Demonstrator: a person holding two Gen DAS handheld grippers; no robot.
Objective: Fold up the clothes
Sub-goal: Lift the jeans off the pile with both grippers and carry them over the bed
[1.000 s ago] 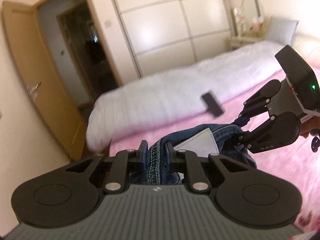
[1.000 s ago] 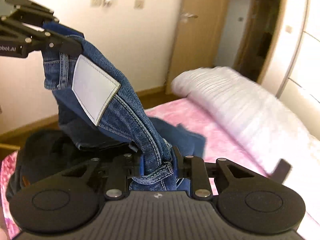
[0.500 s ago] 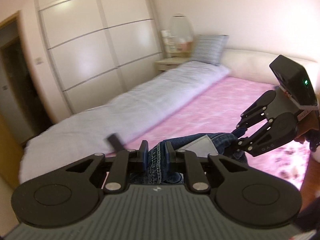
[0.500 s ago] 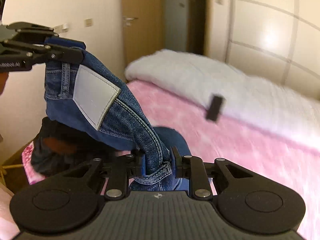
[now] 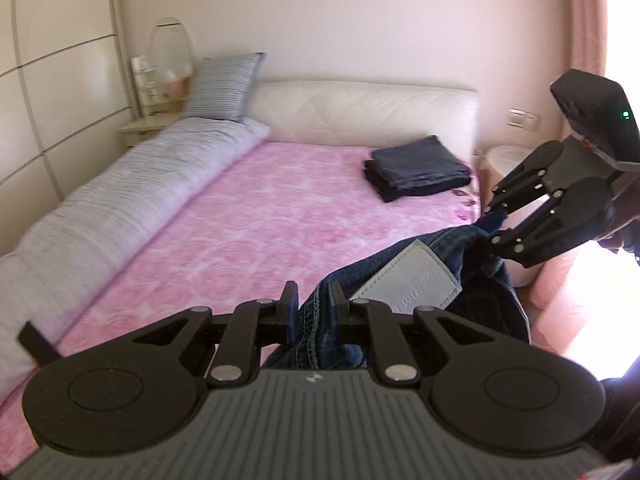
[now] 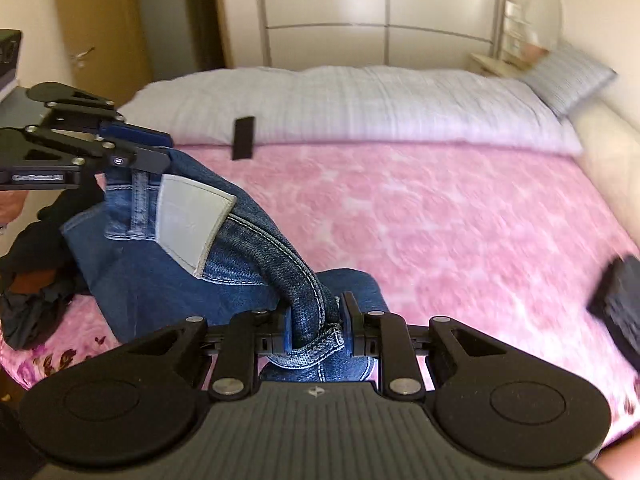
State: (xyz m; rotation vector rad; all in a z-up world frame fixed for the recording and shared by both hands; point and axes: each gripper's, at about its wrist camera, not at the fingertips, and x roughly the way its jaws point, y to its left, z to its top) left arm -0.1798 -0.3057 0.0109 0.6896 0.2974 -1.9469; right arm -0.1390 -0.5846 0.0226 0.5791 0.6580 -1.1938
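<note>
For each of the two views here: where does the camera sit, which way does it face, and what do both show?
Left wrist: on the left gripper, facing the headboard and folded dark clothes; right gripper in view.
Right wrist: on the right gripper, facing across the pink bed to the wardrobe; left gripper in view.
Shared: jeans clamped by both, grey duvet.

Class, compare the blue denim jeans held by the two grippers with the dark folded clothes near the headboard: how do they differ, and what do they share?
1. The blue denim jeans hang bunched and unfolded; the dark folded clothes are a neat stack.
2. The jeans are clamped at the waistband by the left gripper and right gripper; the stack lies untouched on the pink bed cover.
3. The jeans are mid-blue with a pale patch; the stack is plain dark.

Both are garments.
</note>
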